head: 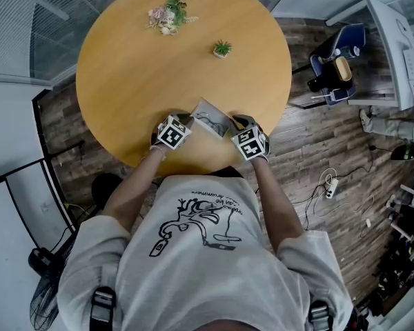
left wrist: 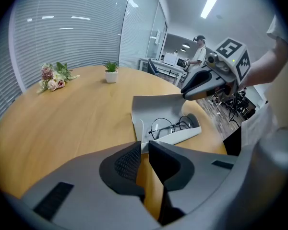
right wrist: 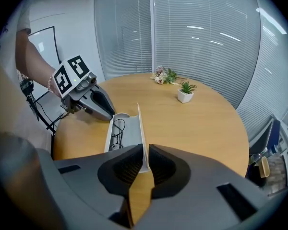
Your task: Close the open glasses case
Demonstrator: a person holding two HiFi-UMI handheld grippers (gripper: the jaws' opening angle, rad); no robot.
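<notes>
We have the glasses case (head: 210,119) open at the near edge of the round worktop (head: 145,67), btwn the two grippers. On the left gripper (left wrist: 144,150) the jaws are almost together, and they look to be pinching the near end of the base tray (left wrist: 182,135), pinning it to the worktop. On the right gripper (right wrist: 145,159) the jaws are clamped on the thin edge of the lid (right wrist: 140,123), which stands upright over the tray. The glasses (left wrist: 170,126) lie inside, and nothing seems to poke above the rim.

Step, as we judge it: both holds are set and the closing swing hasn't begun. Next, the right swings the lid down about its hinge onto the tray while the left steadies the base. The left prob. has to let go of the rim before the lid seats, or it'll block the shut.
</notes>
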